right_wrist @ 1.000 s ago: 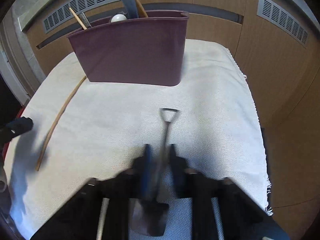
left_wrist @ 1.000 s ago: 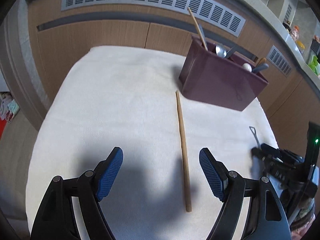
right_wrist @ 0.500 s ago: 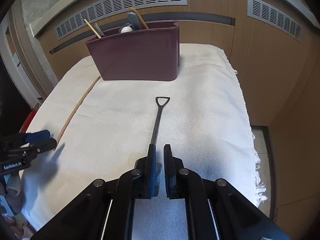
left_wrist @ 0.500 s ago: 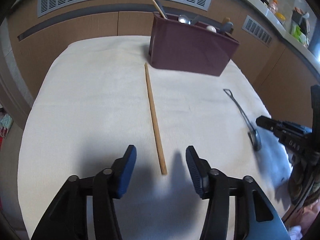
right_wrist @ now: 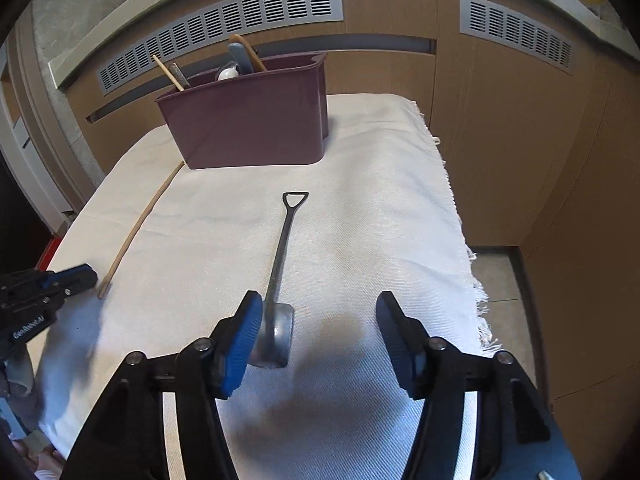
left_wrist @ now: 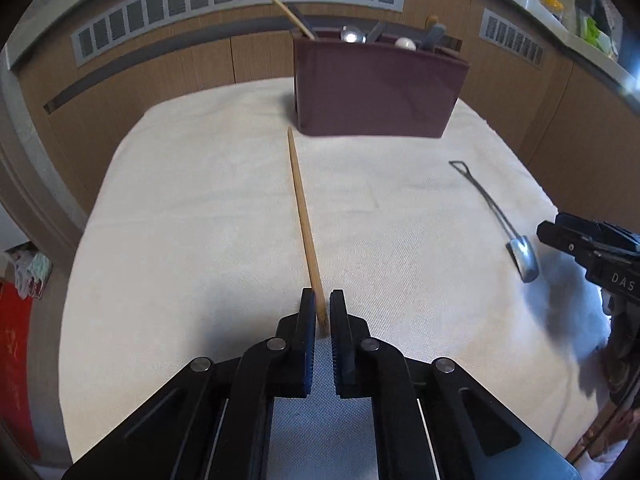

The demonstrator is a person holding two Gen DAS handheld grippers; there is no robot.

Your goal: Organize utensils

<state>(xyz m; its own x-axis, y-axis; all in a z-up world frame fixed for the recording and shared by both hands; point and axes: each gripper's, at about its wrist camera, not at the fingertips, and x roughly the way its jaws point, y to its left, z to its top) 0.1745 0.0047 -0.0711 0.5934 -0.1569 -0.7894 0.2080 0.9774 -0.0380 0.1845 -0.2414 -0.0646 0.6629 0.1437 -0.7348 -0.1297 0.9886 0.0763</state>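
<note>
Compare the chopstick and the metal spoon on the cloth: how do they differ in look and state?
The chopstick is a plain, straight wooden stick; the spoon is dark metal with a shovel-shaped bowl and a triangular loop handle. The left gripper is shut on the chopstick's near end; the spoon lies free between the jaws of the right gripper, which are opening. Both lie on the cloth, pointing toward the bin.

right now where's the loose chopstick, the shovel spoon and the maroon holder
loose chopstick [left_wrist: 303, 220], left wrist view, middle of its shaft
shovel spoon [right_wrist: 280, 256], right wrist view, middle of its handle
maroon holder [right_wrist: 248, 128], right wrist view, its front wall
</note>
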